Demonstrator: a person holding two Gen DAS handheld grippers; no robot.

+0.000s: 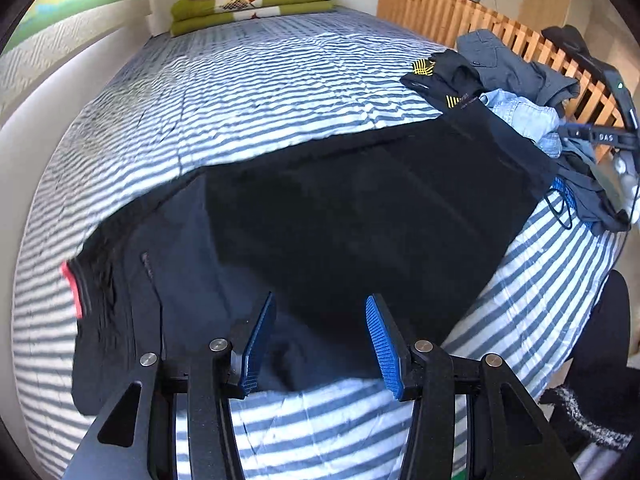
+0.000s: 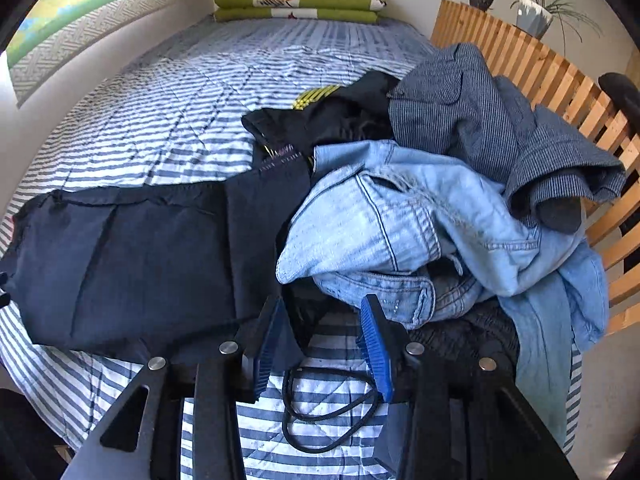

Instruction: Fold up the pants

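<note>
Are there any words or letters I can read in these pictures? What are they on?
"DAS": white letters on the right gripper, seen at the edge of the left wrist view; more letters may be hidden.
Small print on the black garment with yellow stripes: too small to read.
Tiny tag on the dark pants, near the pocket: blurred, unreadable.
Nothing else has writing.

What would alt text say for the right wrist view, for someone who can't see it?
Dark pants lie spread flat on a striped bed, beside a heap of clothes topped by light denim. In front, the right tool stands open above a black cord, gripping nothing. Folded blankets sit at the far end.
</note>
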